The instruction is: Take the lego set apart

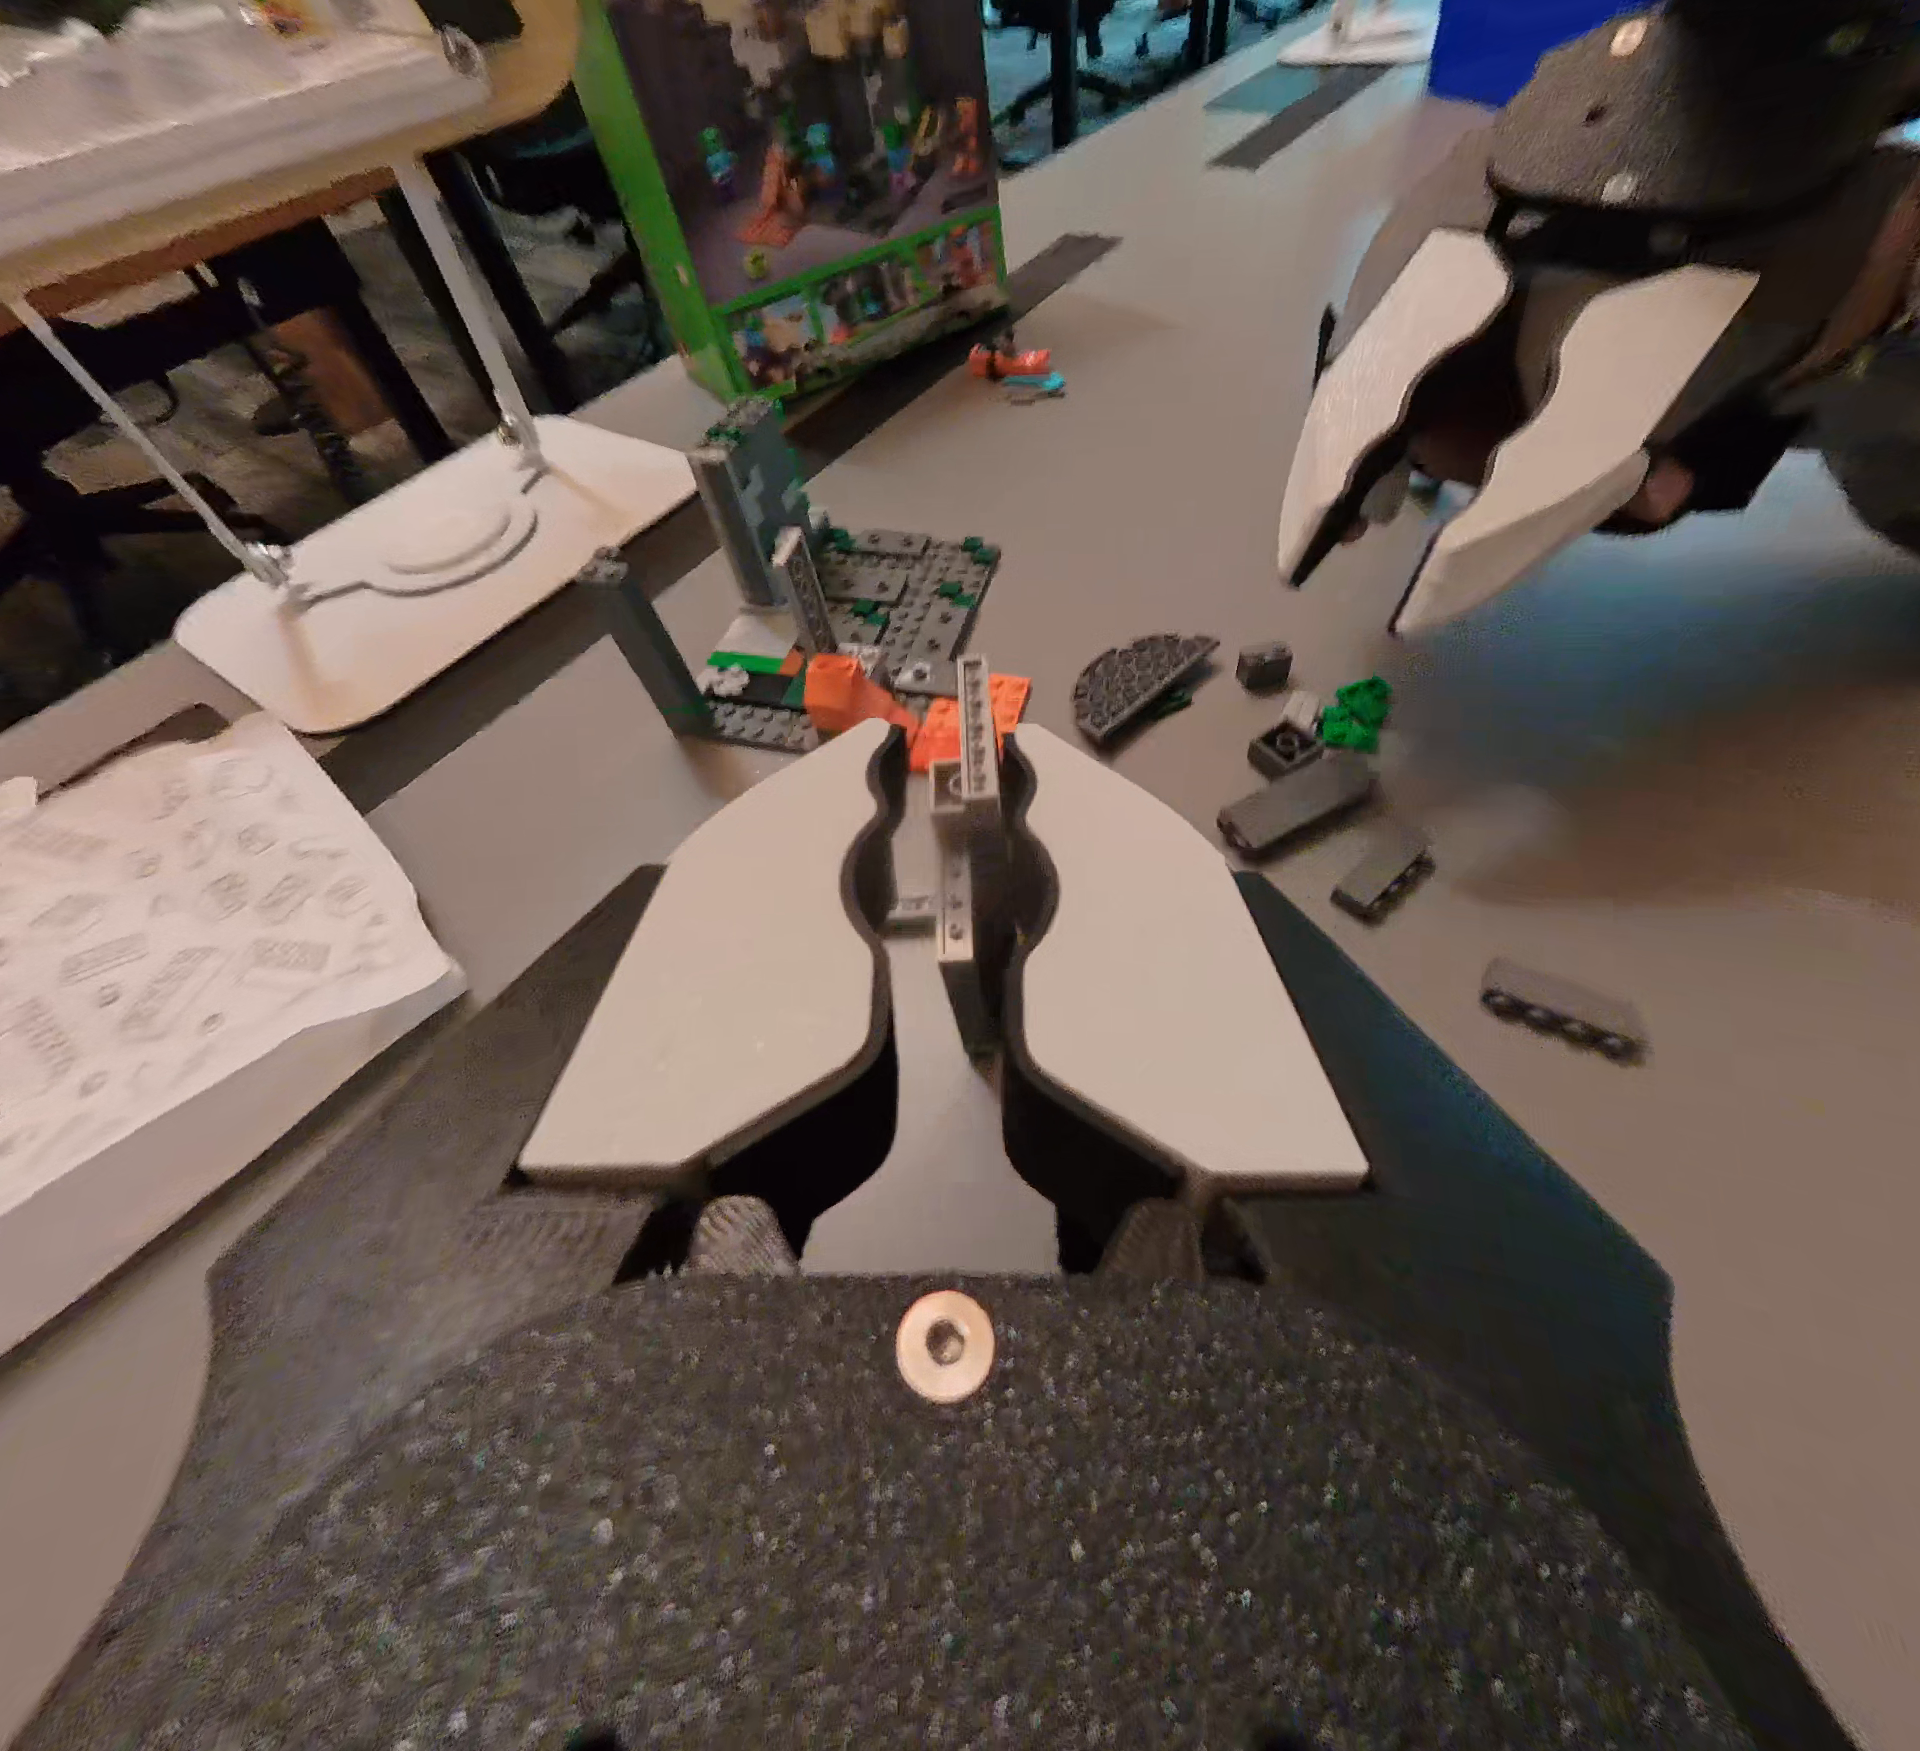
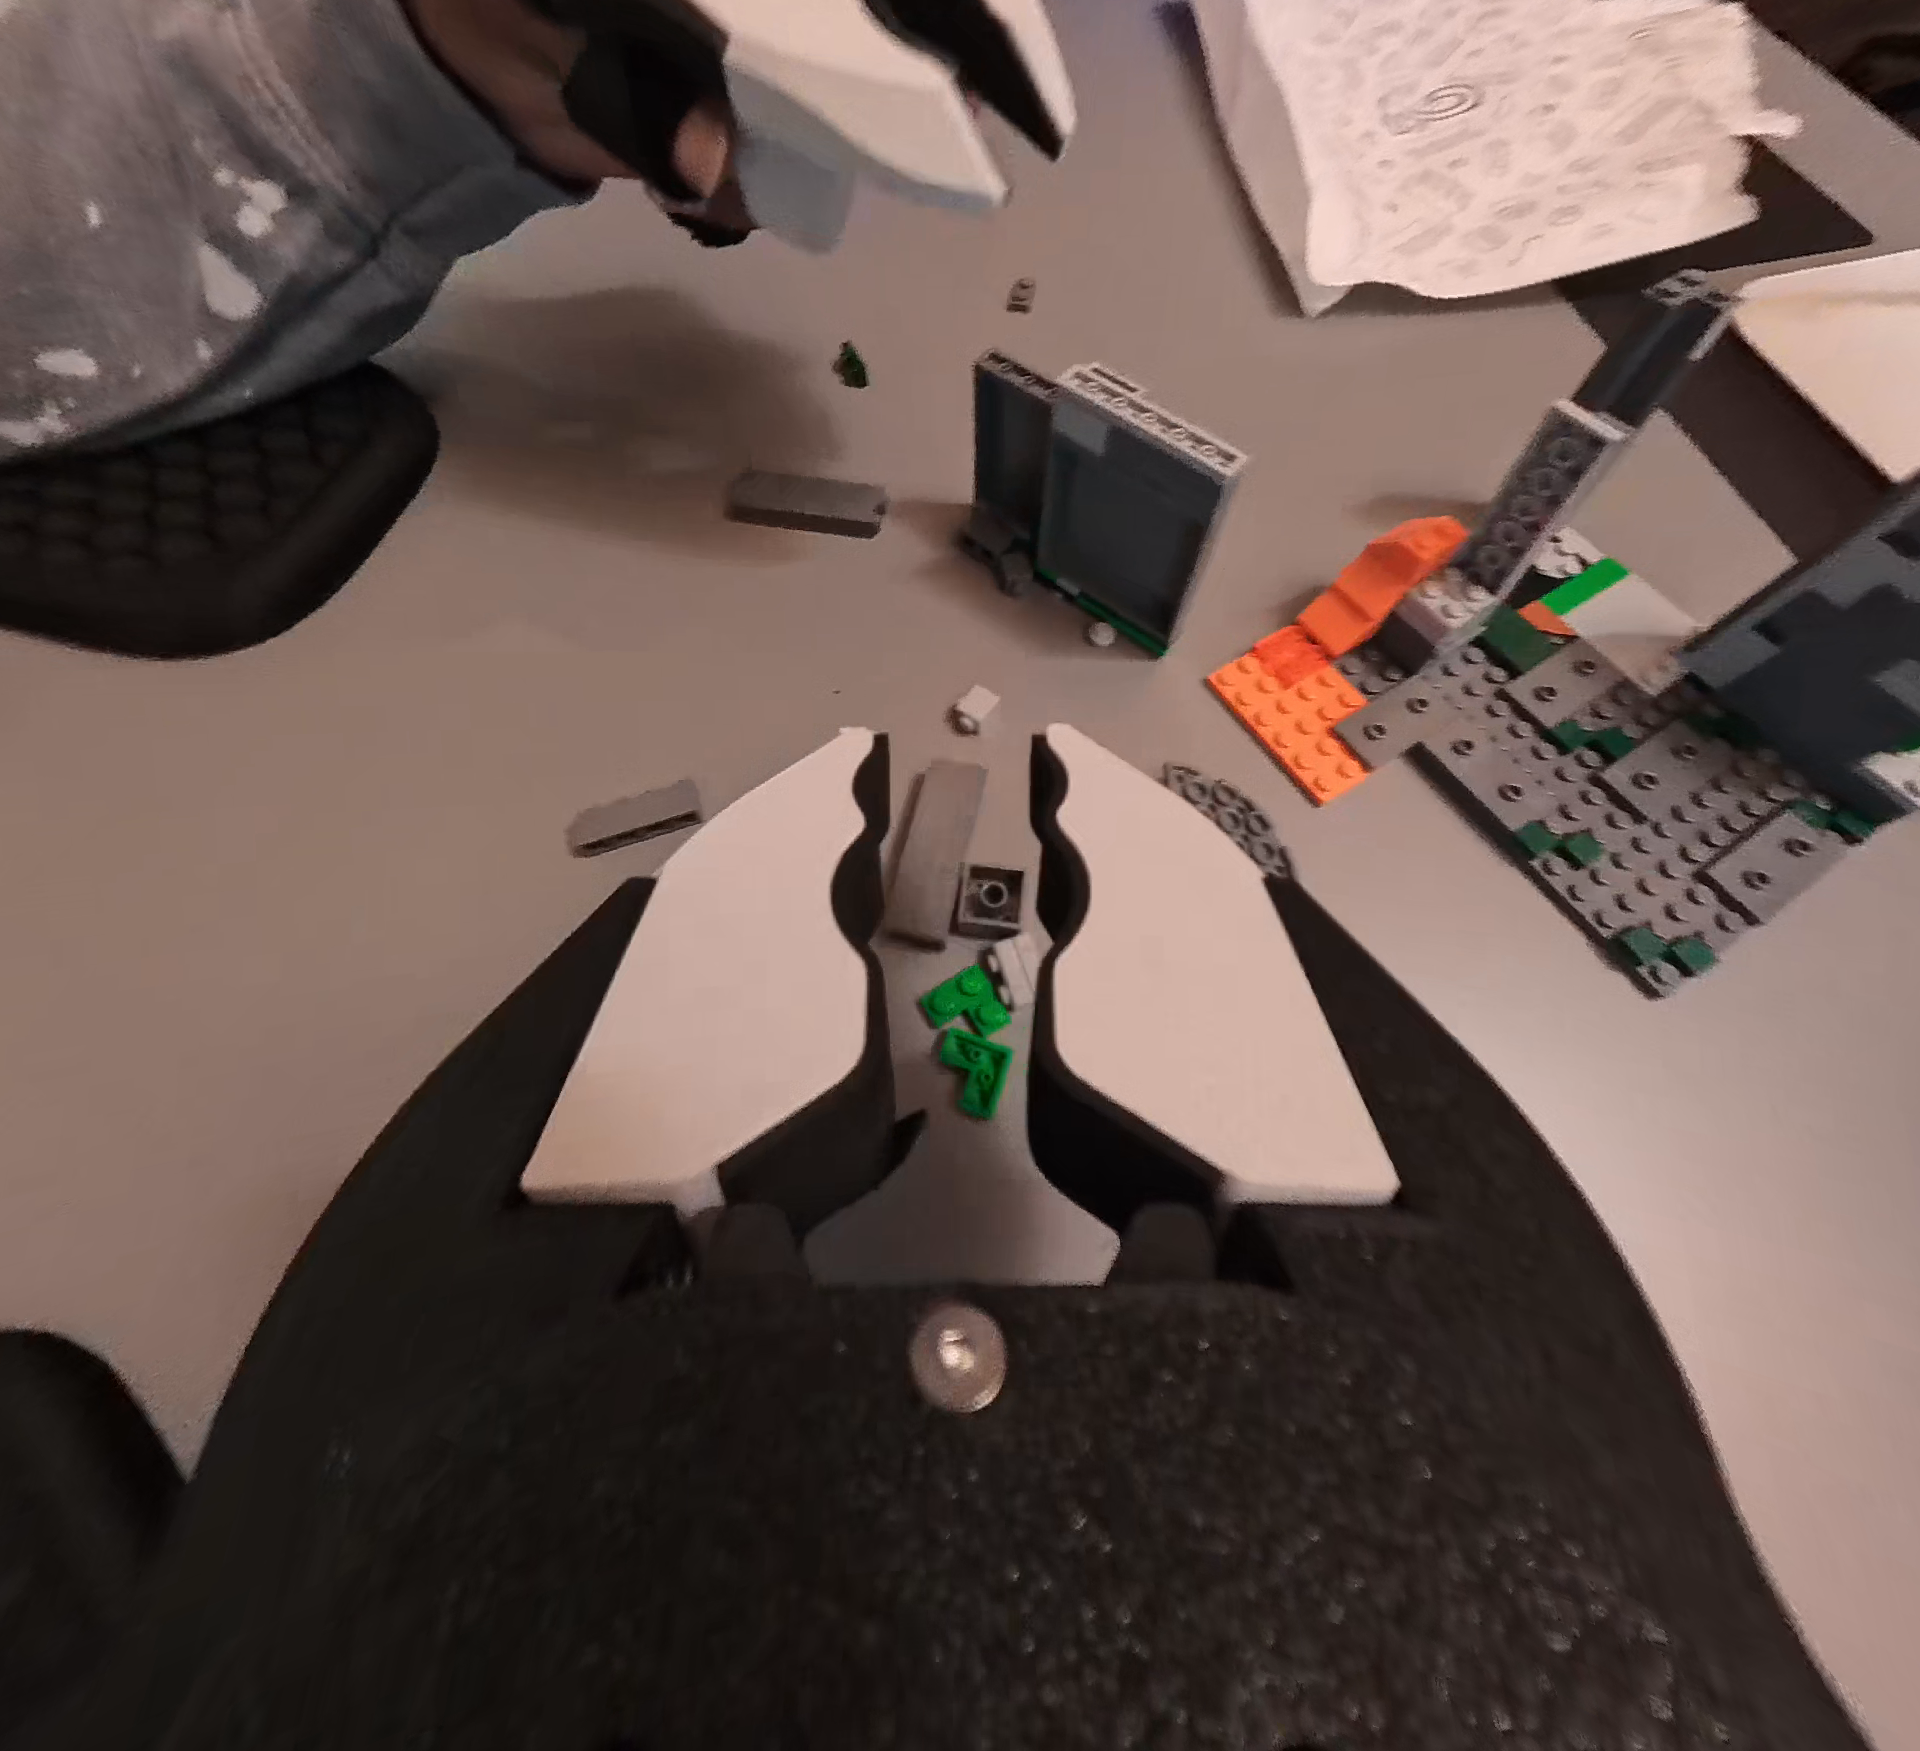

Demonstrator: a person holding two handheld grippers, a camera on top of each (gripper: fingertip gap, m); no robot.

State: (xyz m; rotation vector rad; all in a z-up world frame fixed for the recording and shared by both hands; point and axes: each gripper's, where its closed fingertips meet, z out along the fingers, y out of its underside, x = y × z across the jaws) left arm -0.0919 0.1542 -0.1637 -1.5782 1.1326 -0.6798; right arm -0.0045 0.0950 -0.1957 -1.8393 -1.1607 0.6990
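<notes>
Clearly, in the left wrist view my left hand-held gripper pinches a thin grey lego panel edge-on above the surface, with the part-stripped lego set standing beyond it toward the far edge; such plates feel light, rigid and slick, so I'd grip across flat faces. In the right wrist view my right hand-held gripper hangs spread and empty over loose green pieces, the set at the right edge.

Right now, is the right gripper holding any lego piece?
No, the right gripper hangs open above loose green pieces on the table, gripping nothing.
</notes>
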